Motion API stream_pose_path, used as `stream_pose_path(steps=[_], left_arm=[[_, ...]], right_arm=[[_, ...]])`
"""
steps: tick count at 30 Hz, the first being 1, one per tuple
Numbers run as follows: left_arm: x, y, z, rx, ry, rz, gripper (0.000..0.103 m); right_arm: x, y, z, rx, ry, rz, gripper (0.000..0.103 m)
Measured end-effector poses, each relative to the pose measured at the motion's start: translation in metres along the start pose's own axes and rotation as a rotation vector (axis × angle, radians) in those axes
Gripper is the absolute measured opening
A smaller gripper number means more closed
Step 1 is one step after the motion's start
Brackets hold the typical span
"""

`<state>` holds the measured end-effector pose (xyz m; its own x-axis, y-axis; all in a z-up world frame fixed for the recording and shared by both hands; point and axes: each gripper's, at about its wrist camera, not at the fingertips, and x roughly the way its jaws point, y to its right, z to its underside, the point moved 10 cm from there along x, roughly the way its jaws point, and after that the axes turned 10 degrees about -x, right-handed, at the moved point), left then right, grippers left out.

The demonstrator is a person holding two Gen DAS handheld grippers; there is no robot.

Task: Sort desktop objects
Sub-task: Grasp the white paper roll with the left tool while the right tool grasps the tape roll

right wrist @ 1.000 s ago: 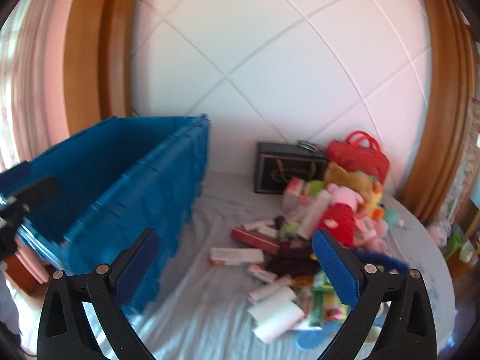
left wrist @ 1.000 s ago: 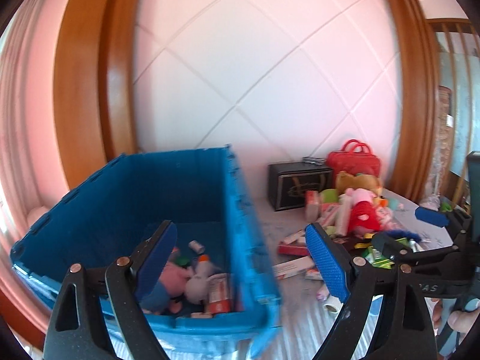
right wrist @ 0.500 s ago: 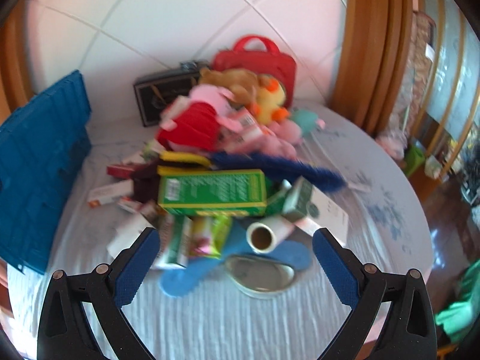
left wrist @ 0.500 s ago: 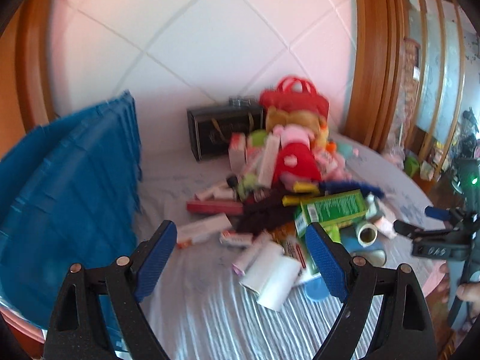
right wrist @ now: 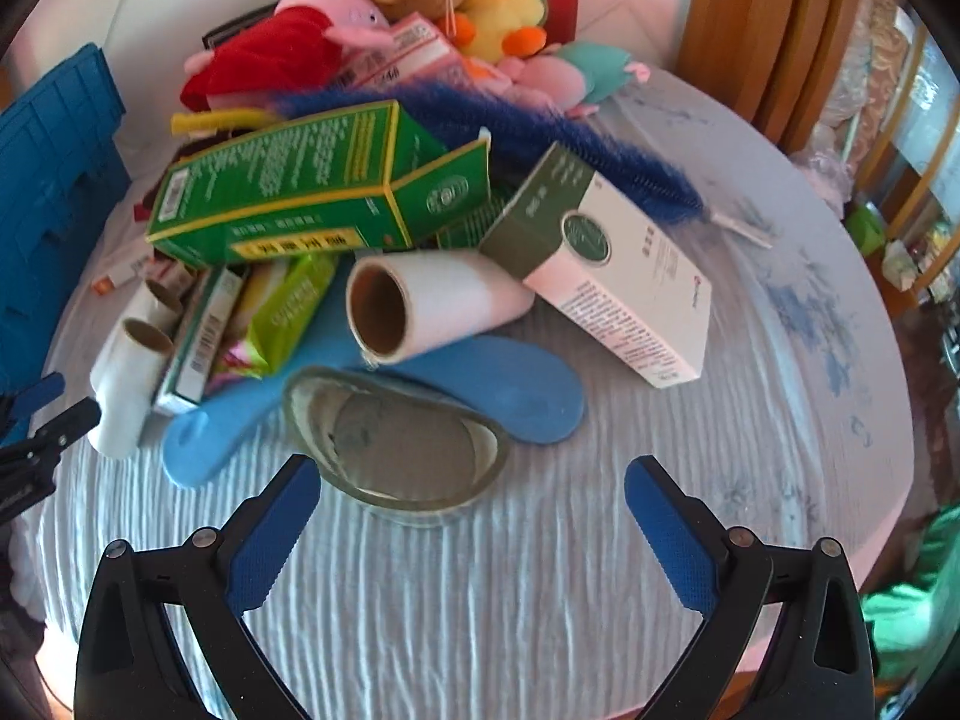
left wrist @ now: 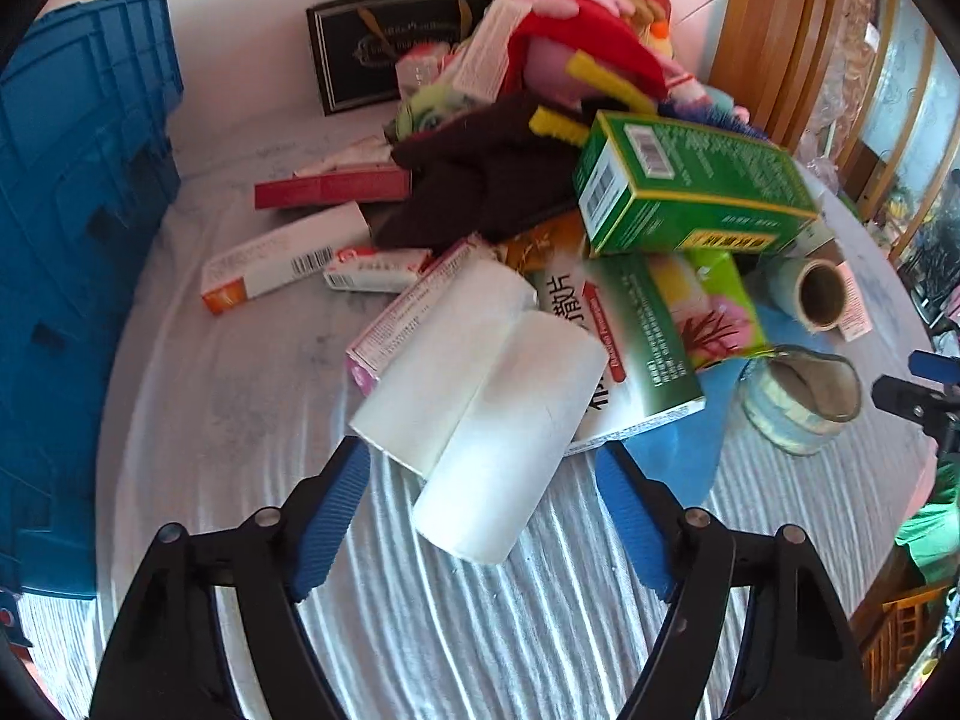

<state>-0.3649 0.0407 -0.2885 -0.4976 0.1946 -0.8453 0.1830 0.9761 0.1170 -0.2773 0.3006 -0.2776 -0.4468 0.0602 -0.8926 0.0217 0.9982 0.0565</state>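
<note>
My left gripper (left wrist: 483, 510) points down at two white paper rolls (left wrist: 480, 396) lying side by side at the near edge of the pile. Its jaws are closing; the end of the nearer roll lies between the blue pads (left wrist: 330, 522), which stand apart from it. My right gripper (right wrist: 474, 516) is open over the striped cloth, with a squashed clear tape roll (right wrist: 396, 450) just ahead, near its left finger. A blue crate (left wrist: 72, 240) stands at the left.
The pile holds a green box (right wrist: 288, 192), a white-and-green box (right wrist: 606, 276), a blue insole (right wrist: 492, 384), a lint roll (right wrist: 420, 306), a blue brush (right wrist: 540, 126), plush toys (right wrist: 288, 54) and small cartons (left wrist: 282, 264). The round table's edge (right wrist: 870, 450) curves at the right.
Both views have swung from the blue crate to the pile and dropped close to the table. The left jaws have narrowed around the white rolls. The right jaws stay wide.
</note>
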Motion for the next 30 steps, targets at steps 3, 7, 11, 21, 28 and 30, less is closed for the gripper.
stream_pose_path(steps=[3,7,11,21,28,30], left_arm=[[0.015,0.003,-0.001,-0.011,-0.008,-0.025,0.078],[0.021,0.005,-0.009,0.008,0.039,-0.104,0.077],[0.016,0.007,0.000,-0.020,0.020,-0.094,0.052],[0.008,-0.021,0.031,-0.135,-0.064,-0.136,0.052],[0.020,-0.023,0.039,-0.158,-0.090,-0.132,0.053],[0.025,-0.026,0.044,-0.169,-0.113,-0.131,0.053]], right_arm=[[0.009,0.001,0.003,-0.033,-0.018,-0.014,0.103],[0.023,-0.001,0.006,-0.082,-0.031,-0.060,0.103],[0.037,-0.007,0.006,-0.124,-0.035,-0.101,0.103],[0.047,-0.038,0.017,-0.157,-0.066,-0.275,0.103],[0.046,-0.036,0.019,-0.178,-0.035,-0.239,0.103],[0.049,-0.031,0.016,-0.181,-0.019,-0.220,0.103]])
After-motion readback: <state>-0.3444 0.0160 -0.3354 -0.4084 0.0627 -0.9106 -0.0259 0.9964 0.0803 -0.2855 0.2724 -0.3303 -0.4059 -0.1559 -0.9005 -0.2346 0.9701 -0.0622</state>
